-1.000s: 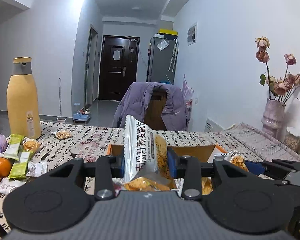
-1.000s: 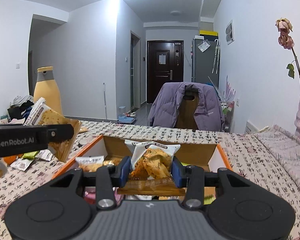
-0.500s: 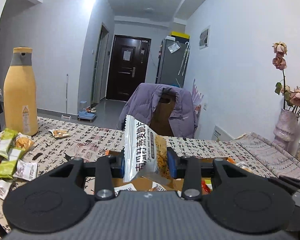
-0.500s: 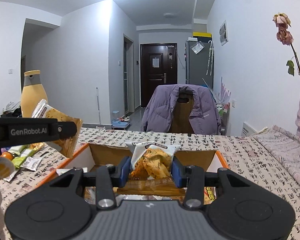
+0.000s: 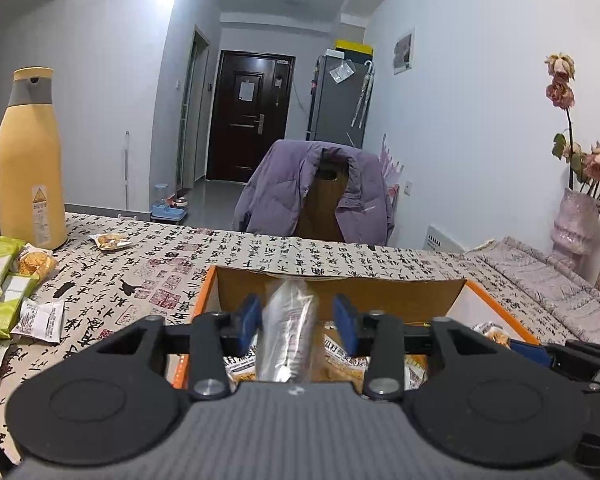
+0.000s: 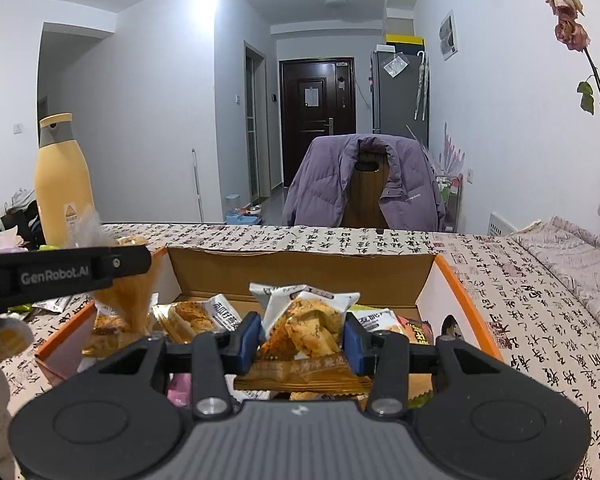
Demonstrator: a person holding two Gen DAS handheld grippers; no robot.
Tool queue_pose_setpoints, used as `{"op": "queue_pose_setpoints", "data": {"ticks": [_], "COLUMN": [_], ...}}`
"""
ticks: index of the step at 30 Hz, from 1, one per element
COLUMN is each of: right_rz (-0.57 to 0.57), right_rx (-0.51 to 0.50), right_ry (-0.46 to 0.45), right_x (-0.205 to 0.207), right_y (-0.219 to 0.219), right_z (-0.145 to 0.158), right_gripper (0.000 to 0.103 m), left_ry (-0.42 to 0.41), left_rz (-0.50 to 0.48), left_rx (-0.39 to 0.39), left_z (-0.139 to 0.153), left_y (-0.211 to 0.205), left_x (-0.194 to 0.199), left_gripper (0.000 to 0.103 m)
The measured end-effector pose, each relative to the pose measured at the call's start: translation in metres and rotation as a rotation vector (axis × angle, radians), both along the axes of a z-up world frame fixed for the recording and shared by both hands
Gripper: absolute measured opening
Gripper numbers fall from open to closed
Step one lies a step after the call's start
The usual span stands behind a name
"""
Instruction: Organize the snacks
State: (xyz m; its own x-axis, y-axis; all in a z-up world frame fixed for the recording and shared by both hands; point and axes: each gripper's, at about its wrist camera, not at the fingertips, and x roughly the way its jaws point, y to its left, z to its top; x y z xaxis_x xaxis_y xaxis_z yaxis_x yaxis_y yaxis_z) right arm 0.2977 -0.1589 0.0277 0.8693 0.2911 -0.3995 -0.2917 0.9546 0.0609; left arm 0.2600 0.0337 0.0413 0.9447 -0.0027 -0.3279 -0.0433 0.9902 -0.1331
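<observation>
My bench [image 5: 260,256], under a cloth printed with black calligraphy, fills the lower part of both views. On it, in front of me, sits the open cardboard box [image 6: 300,268] with orange edges, its floor already covered with snack packets. At the bench's left end stands a tall yellow bottle [image 5: 30,160], with loose green and white packets [image 5: 8,292] lying just in front of it.

My left claw [image 5: 296,320] is over the near left part of the box, and its jaws are opening; a blurred oat crisp packet [image 5: 288,332] is between them, with a clear gap on its right side.

My right claw [image 6: 300,336] is over the middle of the box, clamped on a white biscuit packet [image 6: 304,316] that stands upright between the blue pads [image 6: 248,336]; its jaws are easing apart.
</observation>
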Motion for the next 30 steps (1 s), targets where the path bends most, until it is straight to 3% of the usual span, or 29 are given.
{"op": "queue_pose_setpoints", "data": {"ticks": [1, 2, 3, 4, 6, 19, 30], "right_rz": [-0.003, -0.012, -0.020, -0.028, -0.030, -0.052, -0.056], "right_rx": [0.002, 0.003, 0.003, 0.007, 0.019, 0.010, -0.016], "right_ry": [0.000, -0.001, -0.003, -0.007, -0.015, -0.036, -0.073], "right_x": [-0.001, -0.001, 0.000, -0.001, -0.002, -0.003, -0.031], "right_y": [-0.001, -0.002, -0.003, -0.005, -0.006, -0.008, -0.011], "right_z": [0.000, 0.000, 0.000, 0.000, 0.000, 0.007, 0.028], "right_gripper": [0.053, 0.069, 0.078, 0.092, 0.103, 0.103, 0.103], "left_ry": [-0.005, -0.013, -0.023, -0.034, -0.043, -0.041, -0.078], "left_rz": [0.011, 0.023, 0.045, 0.064, 0.086, 0.116, 0.138], "left_rx": [-0.004, -0.005, -0.002, 0.001, 0.012, 0.012, 0.019], "left_z": [0.000, 0.001, 0.002, 0.003, 0.004, 0.008, 0.031], "left_y": [0.001, 0.002, 0.002, 0.003, 0.003, 0.003, 0.007], "left_x": [-0.001, -0.002, -0.004, -0.005, -0.006, -0.004, -0.043], "left_gripper": [0.068, 0.087, 0.103, 0.103, 0.103, 0.103, 0.103]}}
